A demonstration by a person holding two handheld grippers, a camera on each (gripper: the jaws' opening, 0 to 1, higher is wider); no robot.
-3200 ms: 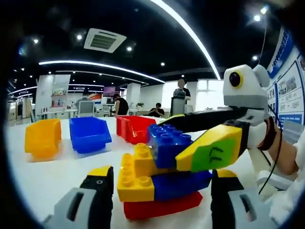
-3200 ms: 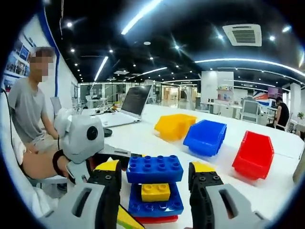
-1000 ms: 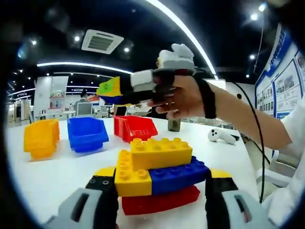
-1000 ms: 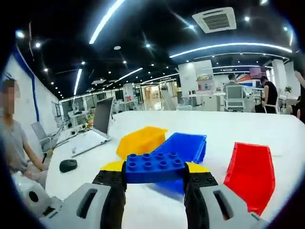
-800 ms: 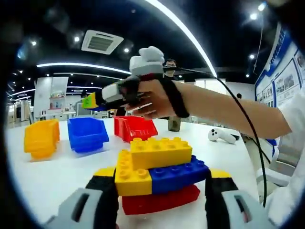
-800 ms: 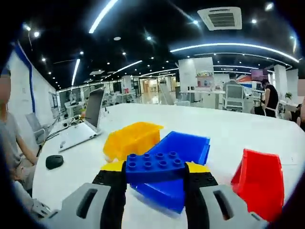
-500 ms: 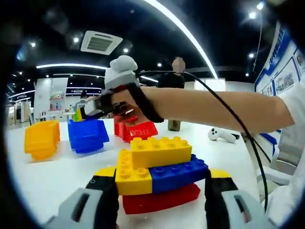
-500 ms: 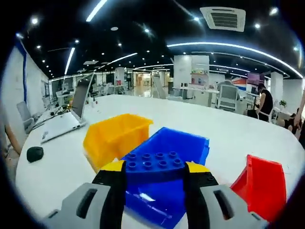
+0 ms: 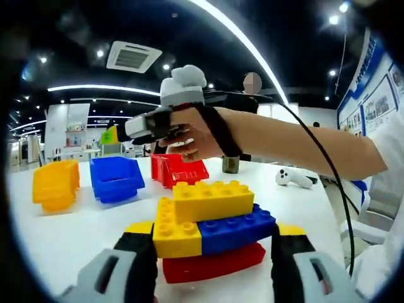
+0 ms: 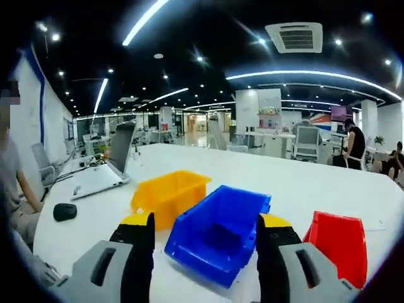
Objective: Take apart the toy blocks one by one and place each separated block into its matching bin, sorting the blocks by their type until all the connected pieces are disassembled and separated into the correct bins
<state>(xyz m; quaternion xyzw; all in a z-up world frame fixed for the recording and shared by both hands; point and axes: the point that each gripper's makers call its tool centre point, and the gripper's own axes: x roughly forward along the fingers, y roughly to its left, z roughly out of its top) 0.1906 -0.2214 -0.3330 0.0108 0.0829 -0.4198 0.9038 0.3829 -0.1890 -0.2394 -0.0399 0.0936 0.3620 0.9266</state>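
My left gripper [image 9: 211, 265] clamps the block stack [image 9: 208, 230] on the white table [image 9: 69, 230]: yellow bricks over a blue one, red at the base. My right gripper [image 10: 205, 252] hangs with jaws apart and nothing between them, above the blue bin [image 10: 218, 233], flanked by the yellow bin [image 10: 169, 194] and red bin [image 10: 338, 249]. I think a blue brick lies inside, but it blends in.

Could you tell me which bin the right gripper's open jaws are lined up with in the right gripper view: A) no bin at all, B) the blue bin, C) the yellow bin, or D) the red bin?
B: the right gripper has its jaws open and empty, and the blue bin lies between them, with the yellow bin to its left and the red bin to its right.
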